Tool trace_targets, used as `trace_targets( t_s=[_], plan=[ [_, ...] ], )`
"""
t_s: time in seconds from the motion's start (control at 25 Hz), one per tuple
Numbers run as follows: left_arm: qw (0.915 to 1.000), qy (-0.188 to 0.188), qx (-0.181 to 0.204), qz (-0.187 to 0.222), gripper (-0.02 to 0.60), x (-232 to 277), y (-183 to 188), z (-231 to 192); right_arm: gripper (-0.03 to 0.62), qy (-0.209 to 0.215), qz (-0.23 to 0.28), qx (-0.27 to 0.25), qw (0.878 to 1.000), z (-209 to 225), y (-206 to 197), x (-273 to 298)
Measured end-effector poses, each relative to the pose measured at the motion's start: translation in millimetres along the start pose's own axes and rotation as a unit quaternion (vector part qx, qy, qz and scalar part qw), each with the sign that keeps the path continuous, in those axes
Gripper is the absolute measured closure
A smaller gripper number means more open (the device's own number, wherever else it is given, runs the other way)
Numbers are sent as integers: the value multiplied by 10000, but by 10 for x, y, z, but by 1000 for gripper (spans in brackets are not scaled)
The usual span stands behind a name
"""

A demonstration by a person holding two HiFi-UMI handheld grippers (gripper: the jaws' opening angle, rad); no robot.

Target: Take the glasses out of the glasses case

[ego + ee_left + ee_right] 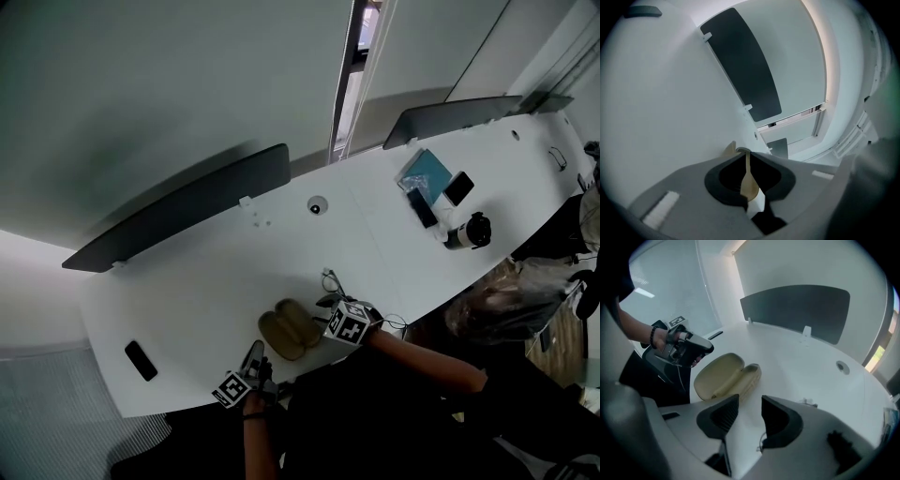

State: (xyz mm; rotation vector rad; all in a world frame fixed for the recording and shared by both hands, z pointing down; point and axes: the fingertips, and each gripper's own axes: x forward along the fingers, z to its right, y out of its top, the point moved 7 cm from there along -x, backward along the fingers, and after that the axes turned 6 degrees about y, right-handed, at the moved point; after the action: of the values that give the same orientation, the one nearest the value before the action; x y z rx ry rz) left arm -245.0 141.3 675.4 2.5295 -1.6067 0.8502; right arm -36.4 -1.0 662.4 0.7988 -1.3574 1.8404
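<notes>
From here I see the glasses case (289,330) lying open on the white bench (206,281), close to the near edge, with both tan halves turned hollow side up. In the right gripper view its long axis runs from lower left to upper right, slanting away from that camera, with the lid on the left and the deeper half on the right. The left tool (746,157) is clenched on the thin rim of the case, a tan sliver pinched between its dark pads. It points at a shallow angle down across the bench, and my left forearm comes up from the bottom edge of the head view. The right tool (749,404) is released, its jaws wide apart with only bare bench between them. It tilts steeply down just beside the case, with the forearm reaching in from the lower right. The glasses (330,281) lie out on the bench just beyond the right tool, as a thin dark frame too small to say which way it faces
</notes>
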Motion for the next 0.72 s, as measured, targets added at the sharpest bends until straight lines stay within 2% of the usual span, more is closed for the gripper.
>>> trace_targets(
  t_s=[0.2,0.4,0.52,0.56,0.72],
  plan=[
    [9986,72,142,-500,526,-22,-219,-221,434,203,-245,-223,9992,-73,15,159],
    [9991,-80,-229,-348,522,-66,-317,-328,436,220,-344,-240,9989,-90,37,247],
    [9982,-136,-274,-523,525,-63,-287,-241,436,233,-465,-331,9981,-71,1,294],
    [9979,-171,-244,-574,525,-52,-261,-194,436,231,-513,-361,9978,-62,-25,321],
    [9963,-424,474,-580,531,46,-49,1,436,417,-569,-409,9967,-122,-56,398]
  ],
)
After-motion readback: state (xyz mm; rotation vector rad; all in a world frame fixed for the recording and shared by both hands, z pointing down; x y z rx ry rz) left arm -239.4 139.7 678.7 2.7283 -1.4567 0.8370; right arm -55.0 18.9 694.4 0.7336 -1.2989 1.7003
